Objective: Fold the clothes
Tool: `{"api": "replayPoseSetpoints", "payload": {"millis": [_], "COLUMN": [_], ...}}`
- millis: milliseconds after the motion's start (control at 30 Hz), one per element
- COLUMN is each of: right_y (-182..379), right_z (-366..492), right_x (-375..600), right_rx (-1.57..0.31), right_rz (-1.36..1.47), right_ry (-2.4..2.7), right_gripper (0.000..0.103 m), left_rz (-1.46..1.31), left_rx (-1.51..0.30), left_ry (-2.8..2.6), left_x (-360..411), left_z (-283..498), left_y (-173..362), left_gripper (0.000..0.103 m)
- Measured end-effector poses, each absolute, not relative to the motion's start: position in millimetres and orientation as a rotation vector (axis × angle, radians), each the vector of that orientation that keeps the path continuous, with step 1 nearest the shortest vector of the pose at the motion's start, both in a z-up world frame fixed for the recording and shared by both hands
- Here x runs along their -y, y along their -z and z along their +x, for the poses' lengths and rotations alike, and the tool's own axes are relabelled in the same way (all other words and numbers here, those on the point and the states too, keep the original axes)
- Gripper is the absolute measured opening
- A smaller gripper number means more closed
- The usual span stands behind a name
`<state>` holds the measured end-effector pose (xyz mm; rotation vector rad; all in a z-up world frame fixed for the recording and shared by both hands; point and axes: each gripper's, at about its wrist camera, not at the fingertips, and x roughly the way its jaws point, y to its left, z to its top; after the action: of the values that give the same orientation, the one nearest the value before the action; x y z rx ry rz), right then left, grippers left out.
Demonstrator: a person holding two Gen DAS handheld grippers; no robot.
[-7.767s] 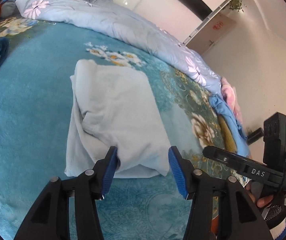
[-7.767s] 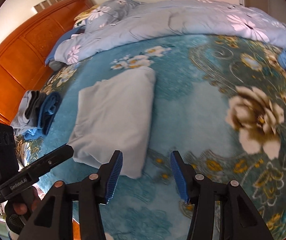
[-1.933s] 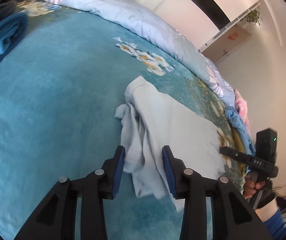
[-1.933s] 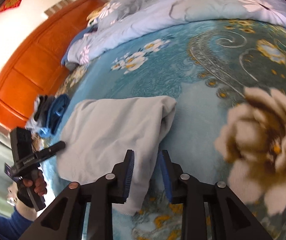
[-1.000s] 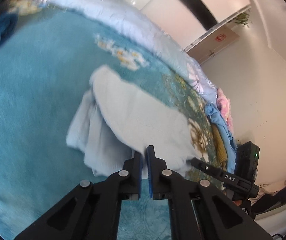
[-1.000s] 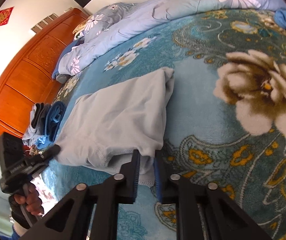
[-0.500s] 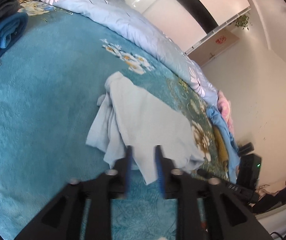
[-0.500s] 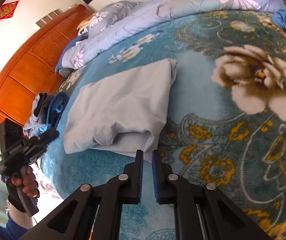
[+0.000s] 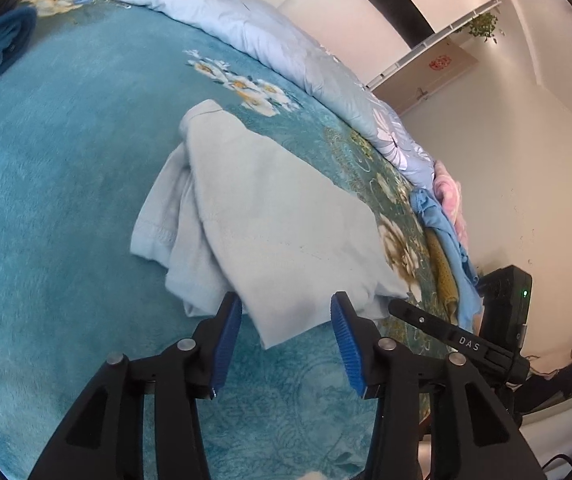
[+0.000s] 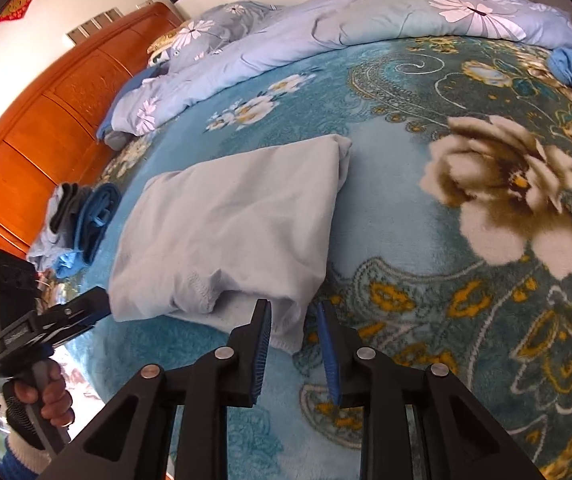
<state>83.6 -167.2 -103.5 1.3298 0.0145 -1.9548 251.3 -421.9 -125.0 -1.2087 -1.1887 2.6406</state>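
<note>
A pale grey-blue garment (image 9: 270, 220) lies folded on the teal floral bedspread (image 9: 66, 184), with loose layers sticking out on its left side. My left gripper (image 9: 286, 340) is open and empty, just short of the garment's near corner. In the right wrist view the same garment (image 10: 238, 216) lies flat with a hem turned up at its near edge. My right gripper (image 10: 294, 352) is slightly open and empty, its fingertips at the garment's near right corner. Each gripper shows in the other's view: the right gripper (image 9: 486, 336) and the left gripper (image 10: 46, 320).
A light blue floral duvet (image 10: 366, 28) is bunched along the far side of the bed. A stack of folded grey and blue clothes (image 10: 82, 224) sits near the orange wooden headboard (image 10: 54, 112). Blue and pink clothes (image 9: 442, 216) lie at the bed's edge by the white wall.
Both grippers have let go of the garment and opened; the left opened wide. The garment's top layer now lies folded over and flat on the bed.
</note>
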Motion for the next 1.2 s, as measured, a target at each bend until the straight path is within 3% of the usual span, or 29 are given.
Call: {"api": "replayPoseSetpoints", "payload": {"millis": [133, 200, 267, 433, 667, 1033, 1200], "right_y": [105.3, 105.8, 104.2, 98.2, 99.9, 124.4, 117.2], "right_z": [81.7, 81.9, 82.5, 84.6, 90.8, 86.8, 89.1], "right_x": [172.5, 173.7, 172.8, 170.7, 167.9, 165.8, 162.8], "right_rx": [-0.015, -0.018, -0.009, 0.007, -0.016, -0.001, 0.014], "right_rz": [1.341, 1.345, 1.340, 1.318, 1.320, 1.404, 1.379], "right_ry": [1.955, 1.964, 1.972, 1.991, 1.994, 1.961, 1.961], "right_gripper": [0.021, 0.012, 0.009, 0.005, 0.003, 0.003, 0.007], "left_rz": [-1.210, -1.219, -1.201, -1.110, -1.095, -1.240, -1.219], "left_rx": [1.269, 1.306, 1.330, 1.319, 1.174, 1.261, 1.148], "left_ry": [-2.630, -2.620, -2.614, -2.656, -2.716, -2.667, -2.701], "left_x": [425.1, 426.1, 427.3, 434.4, 440.5, 443.0, 437.9], "left_z": [246.1, 245.1, 245.4, 248.7, 259.2, 262.3, 264.3], "left_y": [131.1, 135.9, 137.9, 125.6, 112.4, 153.9, 139.0], "left_gripper": [0.045, 0.022, 0.010, 0.002, 0.002, 0.002, 0.003]}}
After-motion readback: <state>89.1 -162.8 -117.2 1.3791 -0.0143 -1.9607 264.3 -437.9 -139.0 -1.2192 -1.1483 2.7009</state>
